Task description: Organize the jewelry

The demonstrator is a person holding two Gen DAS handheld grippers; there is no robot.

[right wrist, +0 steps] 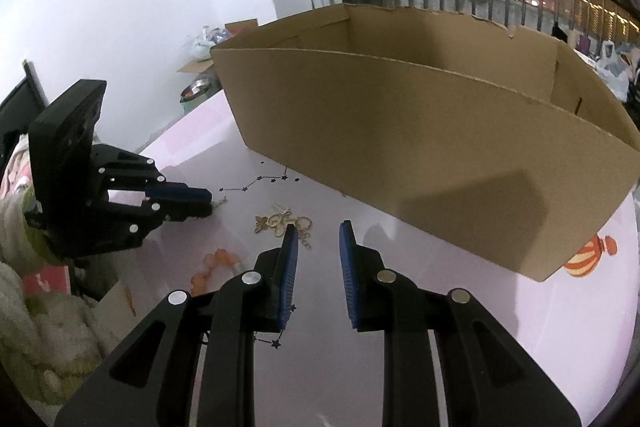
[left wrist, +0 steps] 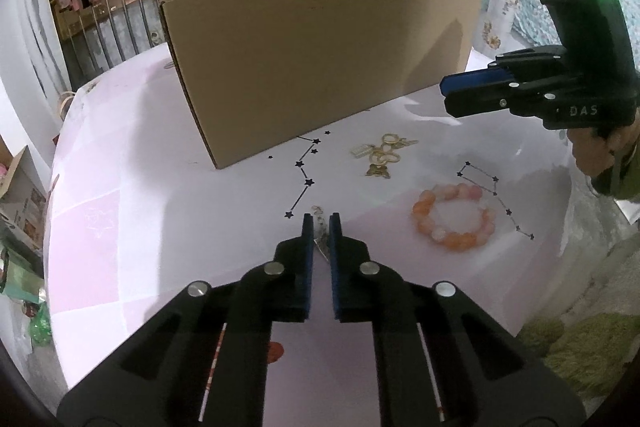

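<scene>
Pinching a small silvery chain piece between its blue pads, your left gripper is closed almost completely, tips down on the pale pink table; in the right wrist view that same gripper sits at about 9 o'clock with a bit of chain showing at its tip. Your right gripper hovers above the table with a clear gap between its fingers and nothing in it; from the left wrist view it hangs at 2 o'clock. The remaining jewelry lies loose on the table: a cluster of gold keyrings and charms at roughly 1 o'clock from your left fingertips, and an orange bead bracelet at 3 o'clock from them. In the right wrist view the gold cluster sits just beyond the left finger of your right gripper, and the bracelet at 9 o'clock is partly hidden behind it. An open cardboard box stands beyond the jewelry at 12 o'clock; you cannot see its floor from either camera.
</scene>
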